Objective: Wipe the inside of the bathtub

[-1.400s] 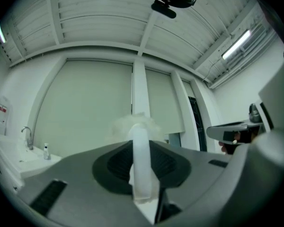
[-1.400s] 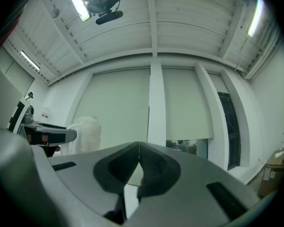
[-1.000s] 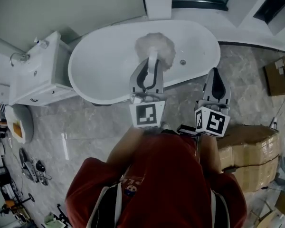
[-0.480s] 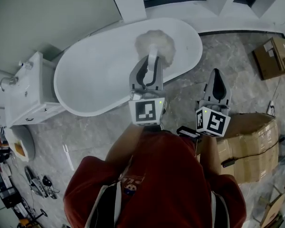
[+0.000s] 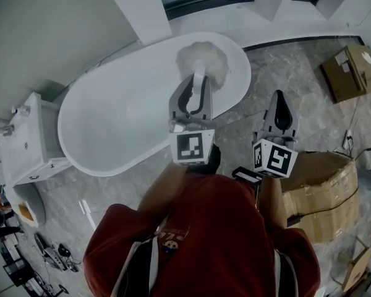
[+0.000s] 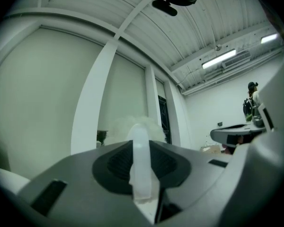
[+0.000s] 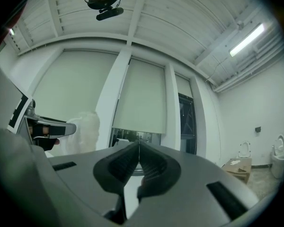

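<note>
The white oval bathtub [image 5: 120, 119] lies ahead of me, slanting from lower left to upper right in the head view. My left gripper [image 5: 198, 84] is shut on the pale handle [image 6: 141, 160] of a fluffy white duster [image 5: 204, 59]. Its head hangs over the tub's right end; whether it touches the tub I cannot tell. In the left gripper view the fluffy head [image 6: 128, 126] shows beyond the jaws. My right gripper [image 5: 279, 99] is held over the marble floor to the right of the tub, shut on nothing, its jaws [image 7: 138, 148] pressed together. The duster [image 7: 85, 131] appears at the left of the right gripper view.
A white vanity cabinet [image 5: 25, 141] stands left of the tub. Cardboard boxes sit at the right [image 5: 321, 190] and upper right [image 5: 349, 70]. A white column [image 5: 136, 5] rises behind the tub. Small tools [image 5: 49, 252] lie on the floor at lower left.
The head view has swung, so the tub and vanity slide to the left and tilt in the picture. Both grippers keep their places; the duster stays held.
</note>
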`<state>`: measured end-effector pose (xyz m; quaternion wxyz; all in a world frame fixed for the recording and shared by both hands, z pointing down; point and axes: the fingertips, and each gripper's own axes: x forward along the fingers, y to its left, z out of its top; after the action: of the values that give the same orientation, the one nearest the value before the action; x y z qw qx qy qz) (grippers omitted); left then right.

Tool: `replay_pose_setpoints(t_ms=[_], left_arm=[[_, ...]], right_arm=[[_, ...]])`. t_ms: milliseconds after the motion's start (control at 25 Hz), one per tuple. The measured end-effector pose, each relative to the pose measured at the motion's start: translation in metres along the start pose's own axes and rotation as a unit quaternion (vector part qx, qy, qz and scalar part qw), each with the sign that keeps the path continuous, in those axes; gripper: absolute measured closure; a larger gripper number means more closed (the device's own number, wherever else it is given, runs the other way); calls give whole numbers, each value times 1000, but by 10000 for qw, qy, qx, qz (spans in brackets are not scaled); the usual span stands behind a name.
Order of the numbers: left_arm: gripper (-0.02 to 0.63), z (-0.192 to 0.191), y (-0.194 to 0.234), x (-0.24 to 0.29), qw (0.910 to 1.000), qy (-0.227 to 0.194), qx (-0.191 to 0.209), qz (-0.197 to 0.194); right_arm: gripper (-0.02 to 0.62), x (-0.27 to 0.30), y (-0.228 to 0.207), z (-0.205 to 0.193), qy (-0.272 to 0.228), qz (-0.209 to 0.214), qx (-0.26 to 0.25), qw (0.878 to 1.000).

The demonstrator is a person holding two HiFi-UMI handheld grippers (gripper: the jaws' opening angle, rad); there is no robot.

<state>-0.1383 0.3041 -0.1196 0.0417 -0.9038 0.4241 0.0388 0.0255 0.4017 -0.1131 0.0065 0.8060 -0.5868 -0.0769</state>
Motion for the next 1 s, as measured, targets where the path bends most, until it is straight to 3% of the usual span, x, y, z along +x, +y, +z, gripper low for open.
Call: replay_pose_setpoints(t_ms=[440, 1000], left_arm=[[512, -22, 9, 112, 9997, 203, -105, 92], [511, -50, 63, 185, 9988, 354, -216, 265]], right_arm=[[583, 118, -28, -25, 188, 126, 85, 9997], [583, 221, 1, -28, 219, 619, -266, 9975]])
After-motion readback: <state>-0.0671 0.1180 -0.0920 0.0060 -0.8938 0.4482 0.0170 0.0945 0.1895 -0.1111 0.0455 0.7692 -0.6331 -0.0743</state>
